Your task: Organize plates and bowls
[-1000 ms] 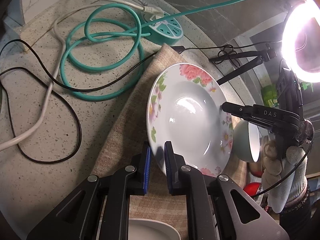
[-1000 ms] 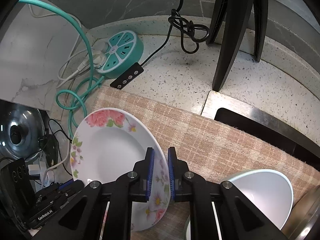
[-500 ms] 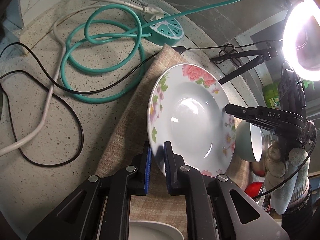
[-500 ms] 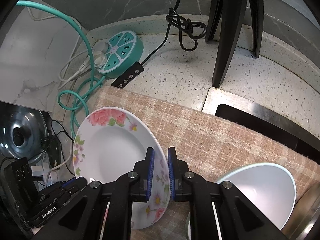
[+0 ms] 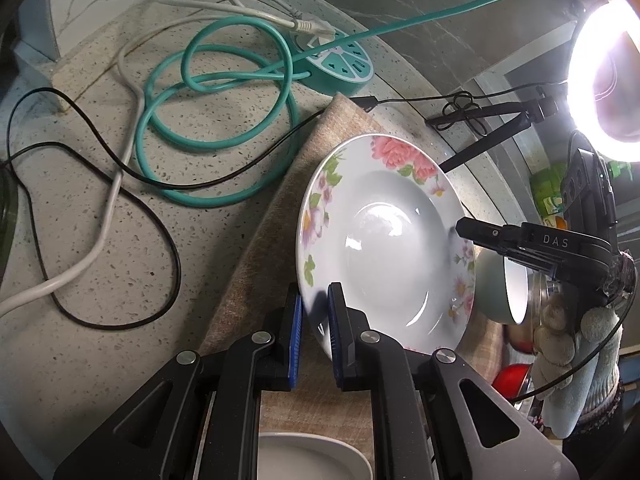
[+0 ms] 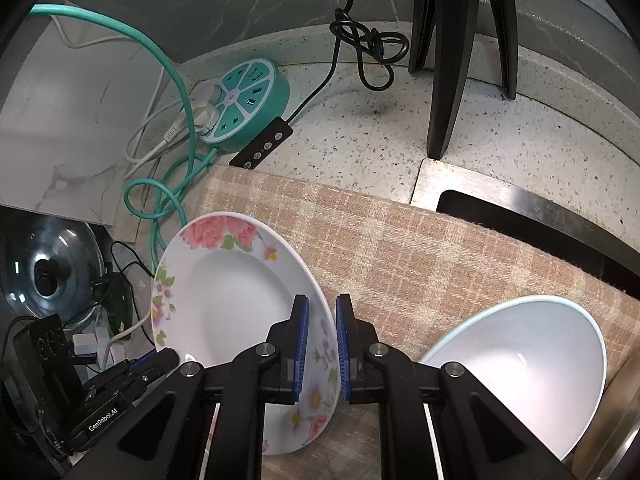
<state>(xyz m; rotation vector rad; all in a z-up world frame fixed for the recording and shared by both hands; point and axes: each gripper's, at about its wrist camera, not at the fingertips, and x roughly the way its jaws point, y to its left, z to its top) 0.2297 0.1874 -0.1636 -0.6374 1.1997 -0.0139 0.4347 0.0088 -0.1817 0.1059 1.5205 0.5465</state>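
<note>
Glazed floral plate [image 5: 384,248]: rigid, slick, chippable. We've left tool [image 5: 316,320] and right tool [image 6: 322,344] both clamped on opposite rim edges.

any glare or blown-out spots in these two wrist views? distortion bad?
Left wrist view: the ring light at top right is blown out, and its glare sits in the well of the flowered plate. Right wrist view: evenly lit, no blown-out spots, and the plate and pale bowl read cleanly. Both views: strong fisheye bend and dark corners.
</note>
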